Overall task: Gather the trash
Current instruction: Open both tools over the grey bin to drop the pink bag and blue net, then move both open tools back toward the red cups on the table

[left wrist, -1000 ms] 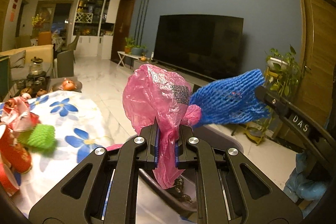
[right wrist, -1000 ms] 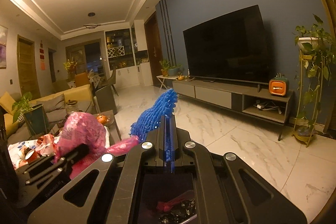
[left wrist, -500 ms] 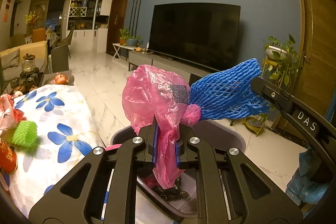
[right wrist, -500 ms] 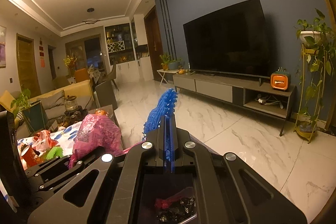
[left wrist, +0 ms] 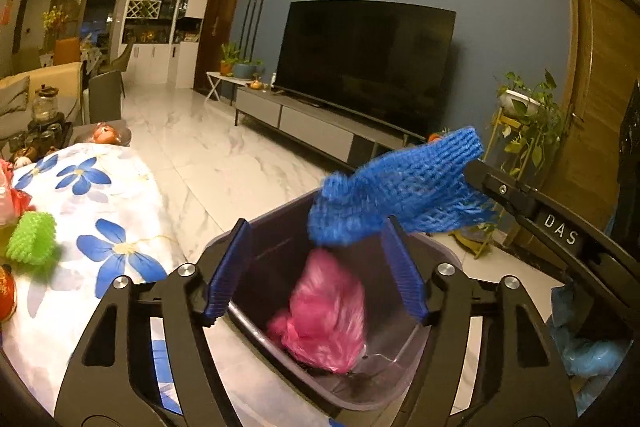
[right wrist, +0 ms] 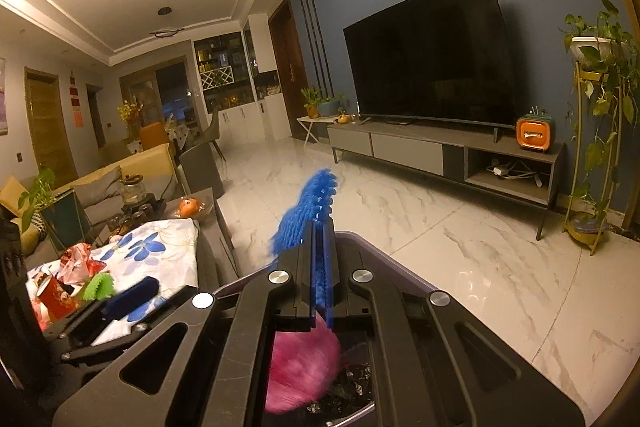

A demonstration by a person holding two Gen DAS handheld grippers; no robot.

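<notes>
Over the dark trash bin (left wrist: 256, 227), the left gripper (left wrist: 316, 267) is hanging with its blue-padded jaws spread wide and nothing between them. Below the gap, a crumpled pink plastic bag (left wrist: 320, 315) is sitting blurred inside the bin (whether it is resting on the bottom or in mid-air cannot be told). From the right wrist camera the same pink plastic bag (right wrist: 300, 367) is showing under the gripper body, next to some dark scraps at the bottom of the trash bin (right wrist: 384, 251).

The right gripper (right wrist: 319, 227) is pinching a blue foam net (right wrist: 308, 211) tightly, its jaws closed flat on the mesh, which is sticking out past the fingertips. In the left wrist view, the blue foam net (left wrist: 400, 191) is hanging above the far rim of the bin, with the right gripper (left wrist: 476, 175) reaching in from the right side.

Beside the bin, to the left, a table under a flowered cloth (left wrist: 100, 211) is carrying more litter: a green foam net (left wrist: 30, 239) near the edge and some red wrappers (right wrist: 72, 267) further back. Behind everything, a large television (right wrist: 432, 55) is standing dark on a low console (right wrist: 440, 151) against a blue wall, and a potted plant on a stand (right wrist: 596, 79) is trailing leaves at the right.
</notes>
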